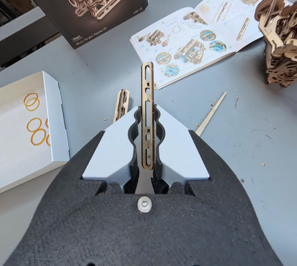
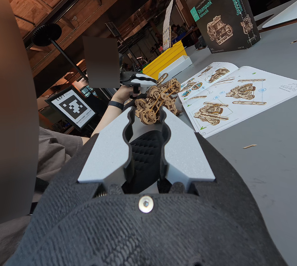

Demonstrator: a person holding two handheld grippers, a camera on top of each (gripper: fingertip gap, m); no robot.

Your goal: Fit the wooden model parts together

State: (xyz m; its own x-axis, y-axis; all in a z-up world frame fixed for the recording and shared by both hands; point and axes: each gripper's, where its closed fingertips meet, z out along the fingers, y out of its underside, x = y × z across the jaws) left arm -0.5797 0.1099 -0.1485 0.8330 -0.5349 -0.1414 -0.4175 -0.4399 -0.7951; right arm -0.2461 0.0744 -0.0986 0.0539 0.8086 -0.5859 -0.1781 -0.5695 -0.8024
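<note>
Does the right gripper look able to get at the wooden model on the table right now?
Probably yes. The right gripper is open and empty, and the wooden model sits straight ahead of its fingertips on bare grey table, with nothing between them. The left gripper hangs just behind the model.

The grey bench [image 1: 241,145] carries an open booklet [image 1: 184,36] at one o'clock, dark box [image 1: 90,6] at eleven, white box [image 1: 19,129] at nine, wooden model [image 1: 279,41] at two.

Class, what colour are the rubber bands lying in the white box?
The rubber bands are orange-yellow, best seen in the left wrist view.
</note>
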